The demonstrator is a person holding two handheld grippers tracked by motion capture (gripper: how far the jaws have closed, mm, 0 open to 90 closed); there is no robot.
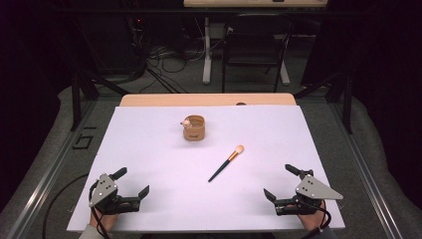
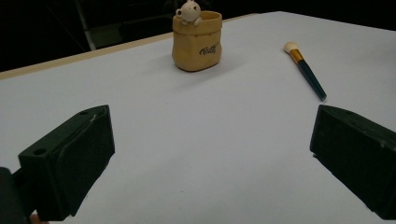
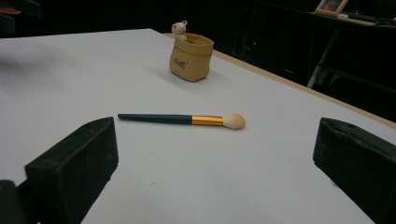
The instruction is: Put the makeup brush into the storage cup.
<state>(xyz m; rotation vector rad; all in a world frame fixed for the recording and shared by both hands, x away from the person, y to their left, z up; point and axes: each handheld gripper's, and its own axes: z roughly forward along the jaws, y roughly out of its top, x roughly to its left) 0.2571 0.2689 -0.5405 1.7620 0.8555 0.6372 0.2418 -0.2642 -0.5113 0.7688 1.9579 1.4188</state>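
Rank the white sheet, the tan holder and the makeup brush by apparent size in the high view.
1. White sheet, by far the largest.
2. Makeup brush, longest of the small items, but thin.
3. Tan holder, shorter but bulkier; it stands farther from the camera, so this ranking is unsure.

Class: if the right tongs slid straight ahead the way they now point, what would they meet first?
Probably the makeup brush, lying crosswise ahead of the open right tongs; the tan pot stands farther back.

The tan pot (image 2: 196,43) bears dark script lettering, too small to read
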